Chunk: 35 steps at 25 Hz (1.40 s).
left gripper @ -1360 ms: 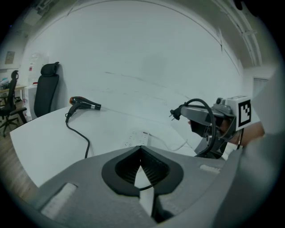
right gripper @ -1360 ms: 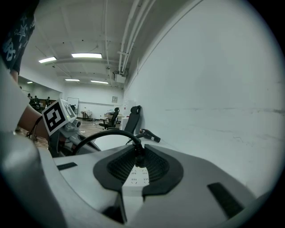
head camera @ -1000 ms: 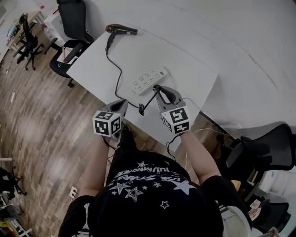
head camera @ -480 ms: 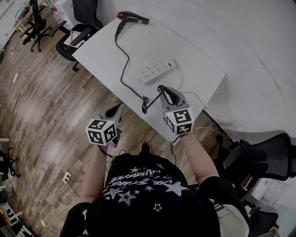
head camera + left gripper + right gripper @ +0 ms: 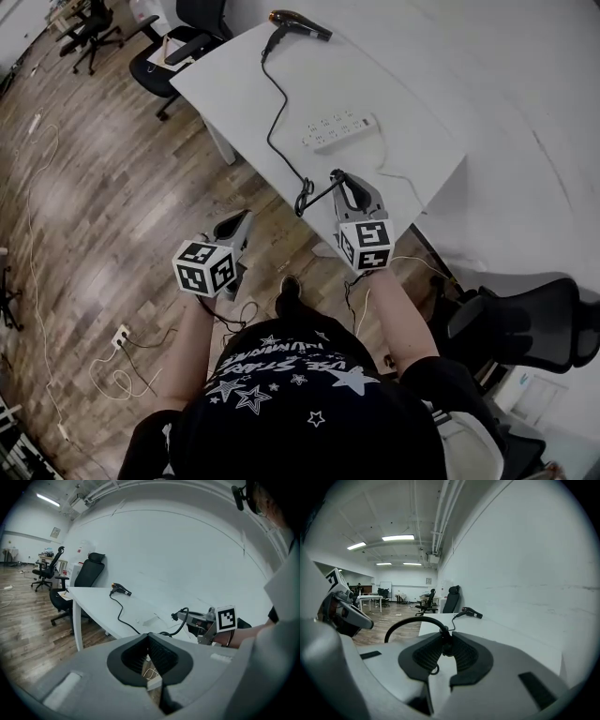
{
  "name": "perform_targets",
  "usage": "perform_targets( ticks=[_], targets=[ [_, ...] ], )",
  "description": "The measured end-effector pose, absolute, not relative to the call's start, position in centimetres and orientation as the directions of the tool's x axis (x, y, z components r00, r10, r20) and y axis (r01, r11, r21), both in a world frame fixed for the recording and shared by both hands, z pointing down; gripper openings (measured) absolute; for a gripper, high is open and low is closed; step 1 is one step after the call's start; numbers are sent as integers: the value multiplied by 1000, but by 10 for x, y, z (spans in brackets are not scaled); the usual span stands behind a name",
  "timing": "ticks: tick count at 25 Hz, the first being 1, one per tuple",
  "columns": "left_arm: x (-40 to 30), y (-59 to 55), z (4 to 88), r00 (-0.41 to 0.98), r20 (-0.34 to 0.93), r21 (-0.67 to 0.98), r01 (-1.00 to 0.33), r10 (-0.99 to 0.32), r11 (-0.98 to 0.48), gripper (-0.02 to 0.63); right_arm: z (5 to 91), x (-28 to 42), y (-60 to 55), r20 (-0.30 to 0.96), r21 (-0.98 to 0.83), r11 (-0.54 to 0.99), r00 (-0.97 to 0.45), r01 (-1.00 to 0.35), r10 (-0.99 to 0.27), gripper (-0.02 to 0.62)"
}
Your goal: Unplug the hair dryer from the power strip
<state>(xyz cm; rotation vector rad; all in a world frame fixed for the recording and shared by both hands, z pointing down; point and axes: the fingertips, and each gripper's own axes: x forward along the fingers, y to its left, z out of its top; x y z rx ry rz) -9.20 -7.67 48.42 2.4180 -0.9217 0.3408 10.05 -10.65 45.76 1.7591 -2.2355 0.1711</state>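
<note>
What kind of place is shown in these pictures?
Probably an open office or lab: a white table, black swivel chairs, a wooden floor and ceiling strip lights in a large room.

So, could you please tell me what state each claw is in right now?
Left claw: open, holding nothing.
Right claw: closed on the hair dryer's plug.
</note>
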Motion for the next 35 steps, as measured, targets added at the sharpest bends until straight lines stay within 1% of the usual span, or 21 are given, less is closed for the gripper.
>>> perform_targets(
  ticks=[6,13,24,35],
  targets=[
    [-115,-42,490,742,402,403,-670,-536,-624,7,463,81,-71,322,110,228,-182,-968,-929,69],
    [-133,-9,494,750,396,415,-661,-529,-626,6,468,73,-39,347,115,181,-131,-977,-929,69],
    [-159,43,491,756,383,409,-654,-531,-636,6,470,53,19,359,127,142,-88,-982,-929,71],
    [-175,93,490,763,366,419,-646,-532,-638,7,490,48,75,421,116,104,-46,-988,-906,72]
  ],
)
